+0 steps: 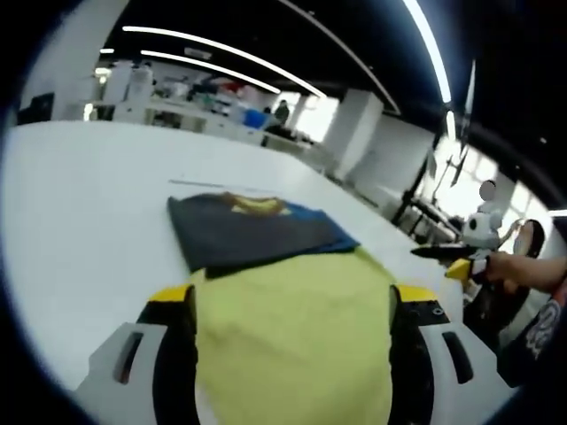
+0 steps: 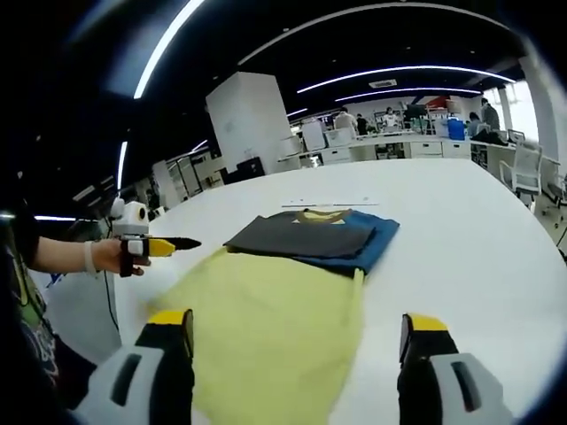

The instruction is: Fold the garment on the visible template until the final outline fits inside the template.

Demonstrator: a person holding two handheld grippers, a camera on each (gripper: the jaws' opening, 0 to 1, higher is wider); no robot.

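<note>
The risk was the yellow cloth (image 2: 266, 341) slipping askew and dragging the folded garment (image 2: 310, 237) out of line if either side were pulled unevenly. The garment lay folded, dark grey over blue, on the white table (image 2: 478, 221), just beyond the cloth. The left gripper (image 1: 292, 305) stood wide open with cloth between its jaws; whether it gripped, I could not tell. The right gripper (image 2: 297, 332) stood wide open, its jaws on nothing.

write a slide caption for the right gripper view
Open right tool over yellow garment, folded dark clothes beyond.
</note>
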